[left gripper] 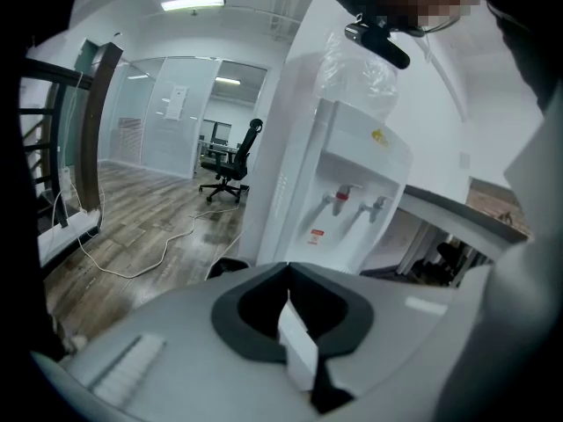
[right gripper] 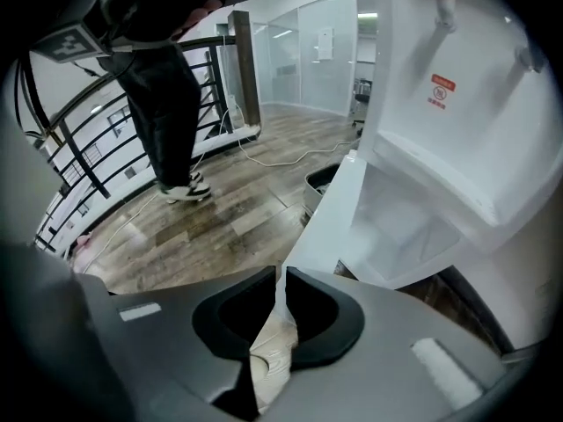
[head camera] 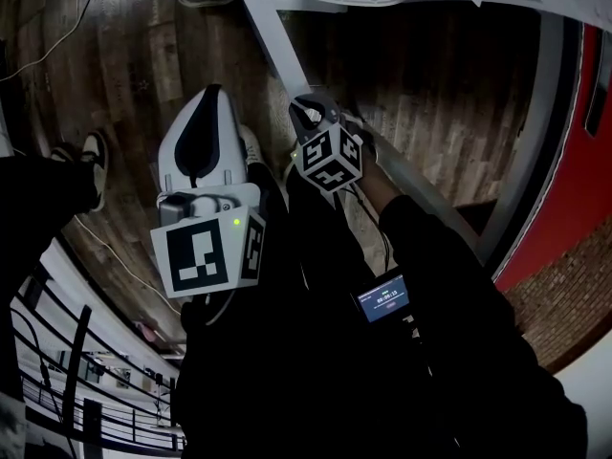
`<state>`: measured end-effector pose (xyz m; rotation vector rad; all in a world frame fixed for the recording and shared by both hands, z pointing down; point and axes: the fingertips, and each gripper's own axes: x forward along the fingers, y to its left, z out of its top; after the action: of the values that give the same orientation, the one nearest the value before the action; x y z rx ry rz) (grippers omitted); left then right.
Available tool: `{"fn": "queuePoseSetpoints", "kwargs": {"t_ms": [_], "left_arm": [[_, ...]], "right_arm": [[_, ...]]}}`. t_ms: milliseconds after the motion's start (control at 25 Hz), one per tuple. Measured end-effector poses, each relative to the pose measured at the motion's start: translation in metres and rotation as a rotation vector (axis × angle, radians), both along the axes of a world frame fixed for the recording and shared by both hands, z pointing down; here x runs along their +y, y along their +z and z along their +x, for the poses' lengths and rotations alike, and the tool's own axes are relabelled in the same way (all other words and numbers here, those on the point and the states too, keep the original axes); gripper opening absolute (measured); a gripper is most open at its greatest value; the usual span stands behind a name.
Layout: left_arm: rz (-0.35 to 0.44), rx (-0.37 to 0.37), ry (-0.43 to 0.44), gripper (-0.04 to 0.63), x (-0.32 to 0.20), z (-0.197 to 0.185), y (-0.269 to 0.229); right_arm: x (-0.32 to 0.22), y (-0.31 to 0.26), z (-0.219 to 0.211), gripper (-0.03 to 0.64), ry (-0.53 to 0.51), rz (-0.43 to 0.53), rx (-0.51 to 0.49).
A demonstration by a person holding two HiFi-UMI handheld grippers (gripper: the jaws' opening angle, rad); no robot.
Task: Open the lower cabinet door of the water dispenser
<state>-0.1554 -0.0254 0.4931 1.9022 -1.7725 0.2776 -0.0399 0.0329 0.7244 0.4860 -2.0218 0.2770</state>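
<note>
Two jaws of the right gripper point(right gripper: 280, 275) pinch the free edge of the lower cabinet door point(right gripper: 330, 218), open left of the water dispenser point(right gripper: 457, 104); probably light, stiff and slick, best held there; left gripper point(left gripper: 287, 266) jaws pressed together, empty.

The water dispenser point(left gripper: 352, 174) is white with one red tap point(left gripper: 340, 198) and a red label point(right gripper: 442, 90), and its cabinet door point(right gripper: 330, 214) is white too. The floor point(right gripper: 202, 227) shows brown-grey wood planks. The large marker cube point(head camera: 206, 256) carries black-and-white squares.
</note>
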Motion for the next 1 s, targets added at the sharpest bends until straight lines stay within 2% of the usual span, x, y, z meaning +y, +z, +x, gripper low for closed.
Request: {"fn": "queuePoseSetpoints", "kwargs": {"t_ms": [1000], "left_arm": [[-0.01, -0.013, 0.018, 0.008, 0.0, -0.007, 0.004]], "right_arm": [[0.025, -0.004, -0.061, 0.035, -0.178, 0.009, -0.076]]}}
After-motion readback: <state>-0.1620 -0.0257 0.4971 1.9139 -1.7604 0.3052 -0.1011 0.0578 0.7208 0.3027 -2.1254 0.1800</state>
